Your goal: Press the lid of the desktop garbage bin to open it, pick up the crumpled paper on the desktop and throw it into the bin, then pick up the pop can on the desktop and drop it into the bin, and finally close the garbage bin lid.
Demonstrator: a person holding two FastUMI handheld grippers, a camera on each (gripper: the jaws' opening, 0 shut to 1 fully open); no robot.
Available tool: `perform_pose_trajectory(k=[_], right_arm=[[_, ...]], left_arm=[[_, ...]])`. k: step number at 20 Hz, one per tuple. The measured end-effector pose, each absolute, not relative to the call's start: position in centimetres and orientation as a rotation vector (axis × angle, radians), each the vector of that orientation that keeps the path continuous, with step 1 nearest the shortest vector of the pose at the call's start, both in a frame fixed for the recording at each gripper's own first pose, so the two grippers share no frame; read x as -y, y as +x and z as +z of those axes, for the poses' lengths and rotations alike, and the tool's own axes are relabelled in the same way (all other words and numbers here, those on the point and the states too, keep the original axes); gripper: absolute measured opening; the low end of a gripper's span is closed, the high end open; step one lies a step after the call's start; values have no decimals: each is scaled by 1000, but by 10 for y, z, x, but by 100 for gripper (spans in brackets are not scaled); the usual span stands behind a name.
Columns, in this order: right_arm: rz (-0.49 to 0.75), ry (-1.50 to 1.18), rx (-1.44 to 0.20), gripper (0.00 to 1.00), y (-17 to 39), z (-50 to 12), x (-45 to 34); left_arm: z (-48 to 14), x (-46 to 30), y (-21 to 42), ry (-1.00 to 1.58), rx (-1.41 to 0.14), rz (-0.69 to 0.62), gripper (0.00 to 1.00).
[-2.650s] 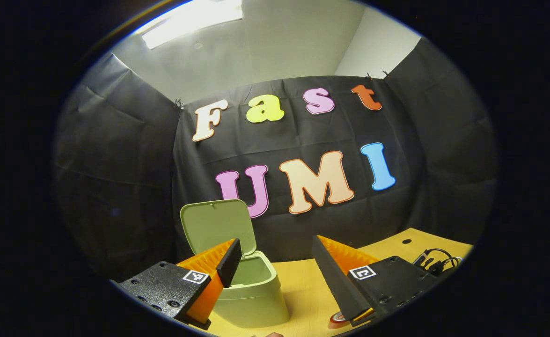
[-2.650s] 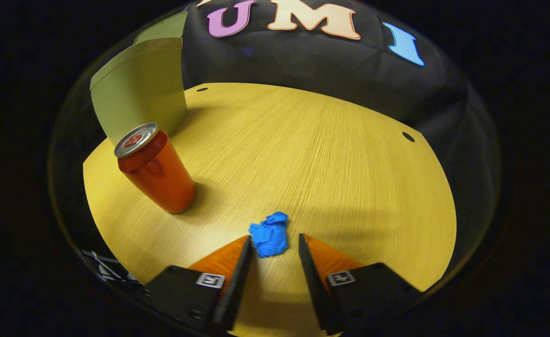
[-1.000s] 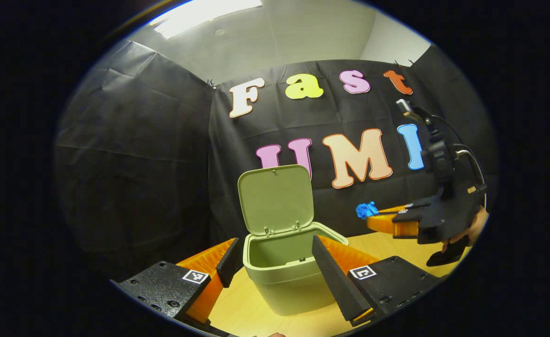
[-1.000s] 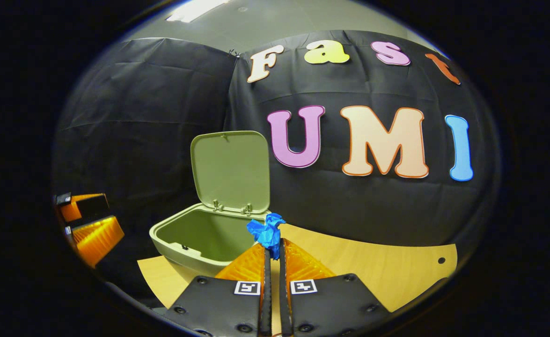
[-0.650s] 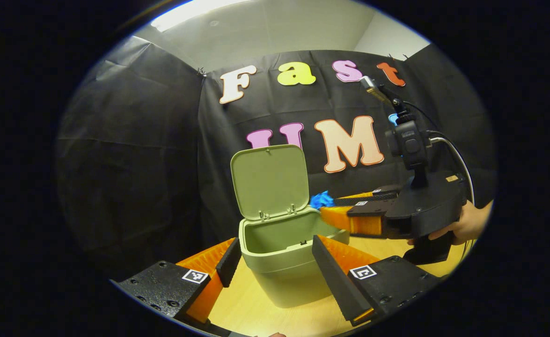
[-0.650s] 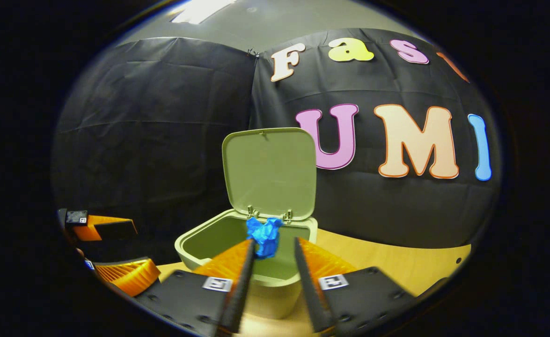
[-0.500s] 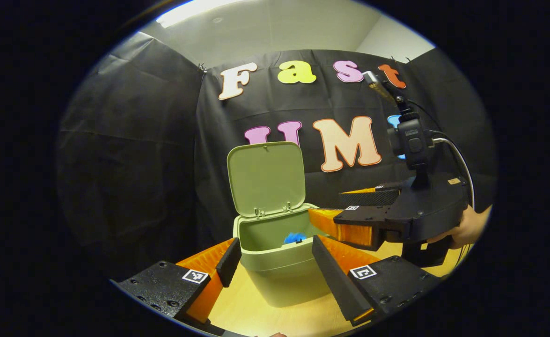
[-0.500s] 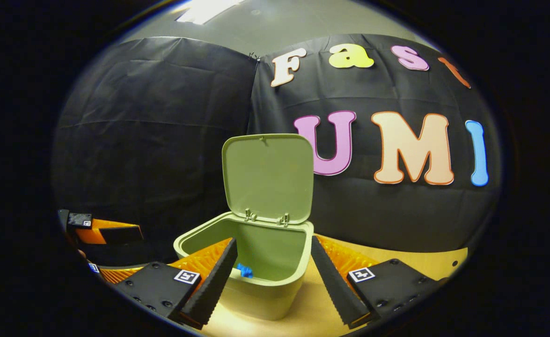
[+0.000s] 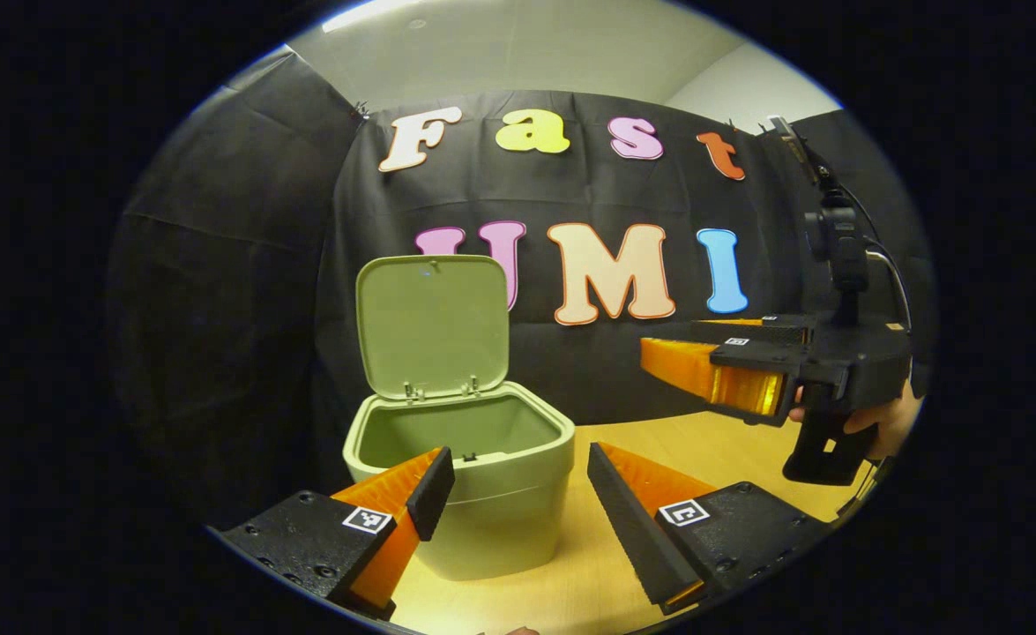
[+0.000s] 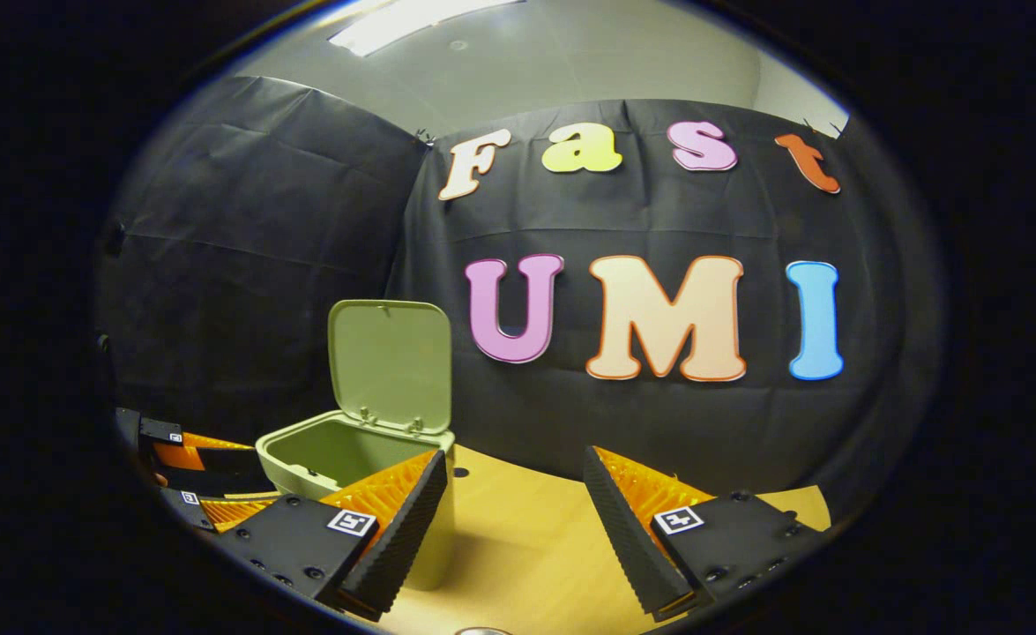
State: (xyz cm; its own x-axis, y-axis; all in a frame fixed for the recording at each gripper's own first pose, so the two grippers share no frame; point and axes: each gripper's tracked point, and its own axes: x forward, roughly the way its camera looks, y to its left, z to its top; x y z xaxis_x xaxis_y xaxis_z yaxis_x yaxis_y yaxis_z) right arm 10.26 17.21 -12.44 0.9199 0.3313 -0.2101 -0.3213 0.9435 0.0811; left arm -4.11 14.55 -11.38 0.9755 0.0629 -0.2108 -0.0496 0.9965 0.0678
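Note:
The green bin (image 9: 482,520) stands on the desktop with its lid (image 9: 434,326) swung up, upright at the back. Its front wall hides the bottom of its inside. My left gripper (image 9: 518,467) is open just in front of the bin, with its left finger (image 9: 412,494) over the bin's front rim. To the right of the bin, above the table, a hand holds my right gripper (image 9: 672,353). In the right gripper view the bin (image 10: 346,463) and lid (image 10: 390,366) lie to the left, and my right gripper (image 10: 513,467) is open with nothing between its fingers.
The yellow wooden desktop (image 9: 641,441) runs right of the bin to the black cloth wall. In the right gripper view the desktop (image 10: 518,538) lies between the fingers, and the left gripper (image 10: 191,481) is at the far left edge.
My right gripper carried the blue crumpled paper over the bin, opened, and the paper fell inside. It has since drawn back to the right, away from the bin.

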Motion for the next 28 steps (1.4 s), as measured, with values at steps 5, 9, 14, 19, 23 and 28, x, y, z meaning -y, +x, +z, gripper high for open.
perform_pose_trajectory(k=[5, 9, 14, 19, 23, 28], right_arm=[[209, 102, -276, 98, 98, -130, -93], [133, 97, -295, 100, 90, -135, -38], [70, 117, -348, 98, 73, -152, 11], [12, 106, -389, 99, 53, -163, 58], [-46, 114, -410, 98, 41, -166, 91], [-80, 87, -429, 99, 24, -170, 114]], left_arm=[[-143, -91, -32, 47, -269, -51, 94], [-187, -51, -37, 60, -357, -130, 94], [-242, -22, -42, 57, -470, -166, 94], [-291, -6, -49, 44, -571, -176, 94], [-324, 2, -57, 51, -637, -183, 95], [-356, 8, -65, 68, -702, -184, 95]])
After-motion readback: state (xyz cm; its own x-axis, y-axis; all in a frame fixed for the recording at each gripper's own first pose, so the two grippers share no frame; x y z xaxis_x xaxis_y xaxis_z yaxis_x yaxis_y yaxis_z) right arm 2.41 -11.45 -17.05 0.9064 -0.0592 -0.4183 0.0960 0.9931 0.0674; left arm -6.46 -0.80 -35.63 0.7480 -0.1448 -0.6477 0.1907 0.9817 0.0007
